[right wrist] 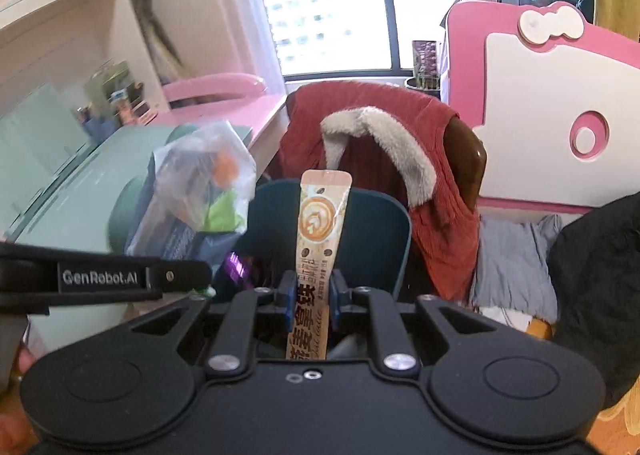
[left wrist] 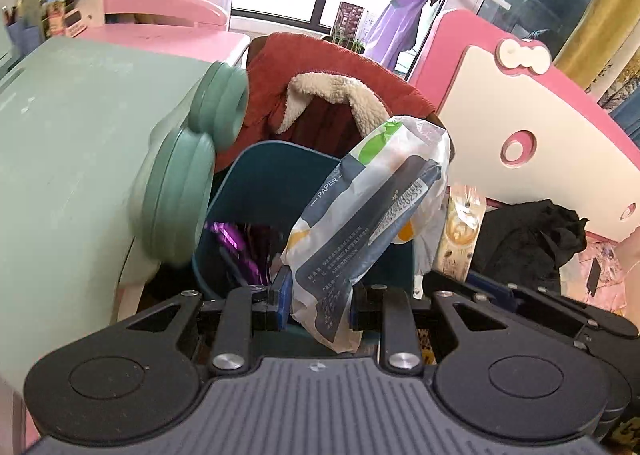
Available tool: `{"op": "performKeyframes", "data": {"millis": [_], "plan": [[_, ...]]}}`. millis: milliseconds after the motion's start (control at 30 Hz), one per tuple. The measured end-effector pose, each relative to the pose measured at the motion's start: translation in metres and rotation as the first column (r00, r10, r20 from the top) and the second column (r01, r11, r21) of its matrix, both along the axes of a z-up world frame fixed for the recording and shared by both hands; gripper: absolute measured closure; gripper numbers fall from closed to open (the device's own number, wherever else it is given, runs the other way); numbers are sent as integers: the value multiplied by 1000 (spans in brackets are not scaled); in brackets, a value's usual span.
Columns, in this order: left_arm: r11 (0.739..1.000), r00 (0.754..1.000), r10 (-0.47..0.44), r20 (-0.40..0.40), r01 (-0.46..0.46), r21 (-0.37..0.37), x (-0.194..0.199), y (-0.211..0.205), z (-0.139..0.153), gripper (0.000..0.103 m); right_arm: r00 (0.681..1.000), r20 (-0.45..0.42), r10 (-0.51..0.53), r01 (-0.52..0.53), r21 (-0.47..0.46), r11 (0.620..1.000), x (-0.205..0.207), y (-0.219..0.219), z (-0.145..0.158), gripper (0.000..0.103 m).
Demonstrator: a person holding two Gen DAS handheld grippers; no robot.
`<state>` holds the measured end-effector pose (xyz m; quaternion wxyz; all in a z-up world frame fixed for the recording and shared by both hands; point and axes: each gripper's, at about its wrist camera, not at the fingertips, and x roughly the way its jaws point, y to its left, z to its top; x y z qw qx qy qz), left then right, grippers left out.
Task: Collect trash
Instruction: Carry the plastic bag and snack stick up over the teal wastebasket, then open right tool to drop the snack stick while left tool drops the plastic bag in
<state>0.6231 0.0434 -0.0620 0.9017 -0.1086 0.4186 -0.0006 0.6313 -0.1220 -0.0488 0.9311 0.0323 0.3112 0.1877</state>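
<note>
My left gripper [left wrist: 320, 301] is shut on a crumpled white and grey plastic wrapper [left wrist: 368, 215] and holds it above the dark teal trash bin [left wrist: 272, 183]. The wrapper also shows in the right wrist view [right wrist: 196, 191], with the left gripper's arm below it. My right gripper [right wrist: 313, 295] is shut on a long beige coffee sachet [right wrist: 318, 227], upright over the same bin [right wrist: 372, 223]. Purple foil trash [left wrist: 236, 247] lies inside the bin.
A pale green table [left wrist: 72, 159] with rounded corner bumpers stands left of the bin. A chair draped with a red fleece-lined jacket [left wrist: 320, 95] is behind it. A pink and white bed frame [left wrist: 540, 127] with black clothing [left wrist: 528, 239] is on the right.
</note>
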Motion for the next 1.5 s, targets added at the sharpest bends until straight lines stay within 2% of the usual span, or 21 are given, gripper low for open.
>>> {"op": "performKeyframes", "data": {"millis": [200, 400, 567, 767, 1033, 1167, 1233, 1300, 1500], "plan": [[997, 998, -41, -37, 44, 70, 31, -2, -19, 78, 998, 10, -58, 59, -11, 998, 39, 7, -10, 88], [994, 993, -51, -108, 60, 88, 61, -20, -42, 78, 994, -48, -99, 98, -26, 995, 62, 7, -38, 87], [983, 984, -76, -160, 101, 150, 80, -39, -56, 78, 990, -93, -104, 99, -58, 993, 68, 5, -61, 87], [971, 977, -75, -202, 117, 209, 88, -42, -84, 78, 986, -136, -101, 92, -73, 993, 71, 4, -76, 84], [966, 966, -84, -244, 139, 217, 90, -45, -108, 77, 986, -151, -64, 50, -98, 994, 66, 5, -82, 80], [967, 965, -83, -249, 139, 215, 88, -45, -114, 70, 988, -148, -39, 27, -81, 996, 56, 1, -77, 77], [961, 967, -99, -235, 154, 228, 85, -48, -114, 57, 990, -142, -26, 15, -76, 997, 50, -1, -73, 75], [952, 971, -117, -208, 169, 254, 79, -54, -112, 36, 991, -136, -16, 7, -68, 998, 44, -5, -69, 70], [952, 976, -139, -165, 178, 250, 60, -61, -98, 34, 995, -104, 13, -18, -48, 999, 22, -20, -54, 61]]}}
